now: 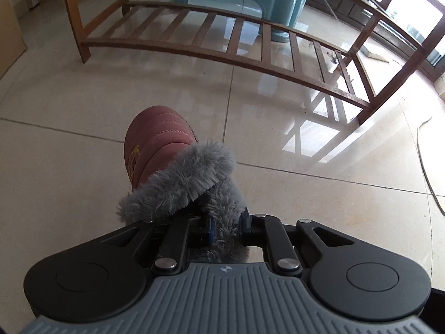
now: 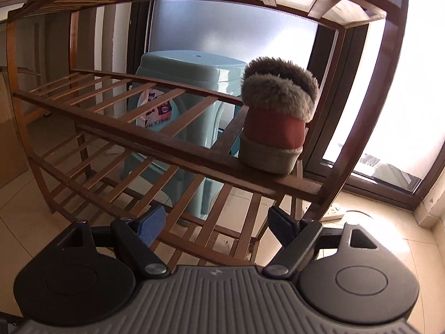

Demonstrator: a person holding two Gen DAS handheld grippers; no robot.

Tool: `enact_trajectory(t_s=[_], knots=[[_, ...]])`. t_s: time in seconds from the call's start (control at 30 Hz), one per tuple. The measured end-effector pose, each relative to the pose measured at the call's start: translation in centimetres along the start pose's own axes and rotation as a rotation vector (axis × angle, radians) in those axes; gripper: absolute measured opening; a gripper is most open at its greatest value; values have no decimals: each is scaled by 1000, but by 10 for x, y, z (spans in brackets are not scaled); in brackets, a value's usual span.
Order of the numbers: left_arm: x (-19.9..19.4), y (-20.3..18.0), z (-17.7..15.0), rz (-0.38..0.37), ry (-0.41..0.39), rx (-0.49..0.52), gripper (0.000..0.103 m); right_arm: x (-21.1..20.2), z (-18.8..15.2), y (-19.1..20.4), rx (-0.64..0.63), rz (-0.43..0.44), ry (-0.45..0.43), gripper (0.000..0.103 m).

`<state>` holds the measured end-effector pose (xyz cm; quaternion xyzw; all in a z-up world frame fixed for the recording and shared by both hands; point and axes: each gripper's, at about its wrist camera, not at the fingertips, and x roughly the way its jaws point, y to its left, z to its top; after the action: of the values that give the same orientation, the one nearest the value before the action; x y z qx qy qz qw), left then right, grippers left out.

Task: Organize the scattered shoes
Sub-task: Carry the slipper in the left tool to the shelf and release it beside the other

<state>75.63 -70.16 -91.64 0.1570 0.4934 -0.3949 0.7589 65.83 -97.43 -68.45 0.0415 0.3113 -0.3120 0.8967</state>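
Left tongs clamped on pink boot fur cuff; right tongs apart, nr rack.

left wrist cam looks steeply down at floor tiles, rack farther off. right wrist cam faces rack close up. both share rack & blue stool.

Ahead of the open jaws, the middle shelf lay bare to the left of the boot at its right end; a blue stool stood behind the slats.
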Motion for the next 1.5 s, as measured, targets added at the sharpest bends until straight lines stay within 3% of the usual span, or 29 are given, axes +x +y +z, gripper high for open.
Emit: enact_trajectory(t_s=[0.2, 0.4, 0.7, 0.8, 0.97, 1.1, 1.33, 1.5], knots=[[-63, -24, 41, -9, -69, 142, 16, -11, -19, -3, 41, 57, 41, 86], [-119, -60, 96, -37, -141, 232, 16, -32, -18, -14, 78, 81, 59, 86], [-190, -136, 168, -120, -316, 241, 16, -85, 2, -38, 84, 62, 18, 86], [-216, -167, 189, -139, -383, 287, 16, -107, 5, -49, 86, 45, -5, 90], [-225, -202, 225, -147, -388, 357, 17, -132, 5, -66, 102, 24, -20, 92], [-219, -233, 259, -96, -389, 427, 17, -144, 1, -81, 138, 15, -26, 92], [-191, -264, 319, -63, -350, 473, 17, -145, -10, -93, 196, 28, 0, 92], [-169, -278, 344, -32, -322, 538, 17, -134, -18, -88, 199, 41, 32, 92]])
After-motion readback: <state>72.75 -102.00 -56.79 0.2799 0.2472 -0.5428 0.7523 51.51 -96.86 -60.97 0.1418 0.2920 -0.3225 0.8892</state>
